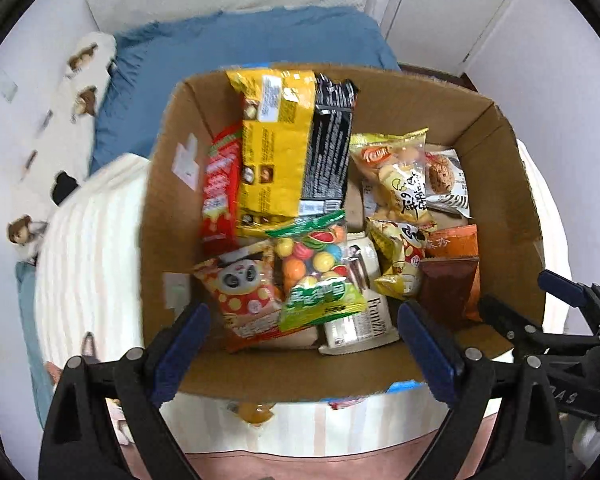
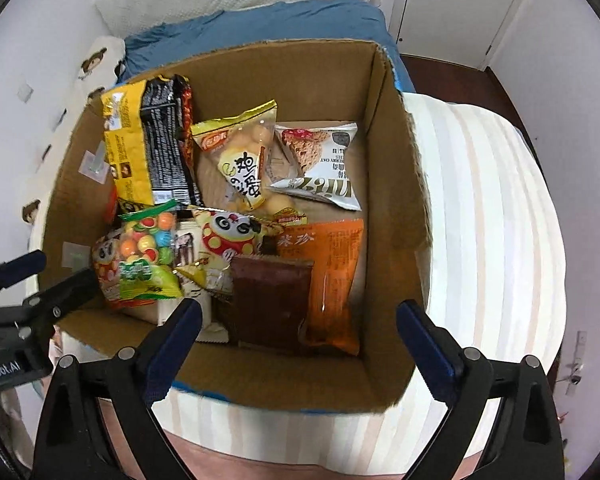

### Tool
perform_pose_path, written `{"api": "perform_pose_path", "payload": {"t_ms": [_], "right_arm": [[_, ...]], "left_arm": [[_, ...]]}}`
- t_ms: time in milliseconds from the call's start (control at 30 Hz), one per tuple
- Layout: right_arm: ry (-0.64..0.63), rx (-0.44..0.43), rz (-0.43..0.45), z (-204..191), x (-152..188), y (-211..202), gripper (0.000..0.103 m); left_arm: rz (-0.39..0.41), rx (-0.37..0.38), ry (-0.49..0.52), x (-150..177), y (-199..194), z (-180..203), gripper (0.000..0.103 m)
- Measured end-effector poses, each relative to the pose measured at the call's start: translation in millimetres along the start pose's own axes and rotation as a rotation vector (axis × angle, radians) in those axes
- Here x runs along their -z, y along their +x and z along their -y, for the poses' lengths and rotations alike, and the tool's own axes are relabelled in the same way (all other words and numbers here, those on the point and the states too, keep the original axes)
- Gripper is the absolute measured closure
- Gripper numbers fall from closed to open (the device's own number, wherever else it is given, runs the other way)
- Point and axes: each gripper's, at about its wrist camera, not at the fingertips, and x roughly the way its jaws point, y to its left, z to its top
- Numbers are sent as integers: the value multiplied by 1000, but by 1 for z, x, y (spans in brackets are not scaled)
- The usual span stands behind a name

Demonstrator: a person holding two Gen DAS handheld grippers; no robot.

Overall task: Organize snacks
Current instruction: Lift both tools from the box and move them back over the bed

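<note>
An open cardboard box [image 1: 168,208] [image 2: 396,208] on a striped cushion holds many snack packs. A yellow pack [image 1: 274,152], a black pack [image 1: 330,148] and a red pack [image 1: 220,192] lean at its back left. A gumball bag [image 1: 320,276] [image 2: 148,260], a panda bag [image 1: 244,292], an oat cookie pack [image 2: 324,168], an orange pack [image 2: 336,280] and a brown pack [image 2: 268,300] lie inside. My left gripper [image 1: 304,344] is open and empty above the box's near edge. My right gripper [image 2: 300,340] is open and empty over the near right part.
The box sits on a cream striped cushion [image 2: 492,240]. A blue blanket [image 1: 240,44] and a bear-print pillow [image 1: 76,92] lie behind it. White cupboard doors [image 2: 460,8] stand at the back right. The other gripper [image 1: 572,320] [image 2: 24,292] shows at each view's edge.
</note>
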Motion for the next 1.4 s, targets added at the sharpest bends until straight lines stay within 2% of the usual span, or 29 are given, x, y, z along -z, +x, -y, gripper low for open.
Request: {"api": "perform_pose_path", "payload": {"t_ms": [200, 567, 833, 1000, 1100, 1200, 1400], "right_arm": [[20, 2, 91, 2, 21, -32, 3], [-10, 24, 276, -11, 67, -101, 3], [-17, 35, 382, -16, 110, -142, 3], [3, 15, 419, -14, 134, -158, 3], [7, -10, 421, -14, 145, -160, 3], [6, -66, 377, -14, 153, -146, 3], [-5, -178, 199, -23, 158, -75, 3]], "left_arm": [[103, -37, -4, 18, -30, -4, 6], [291, -58, -11, 68, -93, -7, 6], [366, -51, -33, 103, -126, -12, 6], [418, -58, -49, 127, -144, -14, 6], [432, -65, -58, 138, -147, -15, 6], [420, -69, -86, 148, -142, -22, 6], [263, -58, -183, 161, -83, -49, 7]]}}
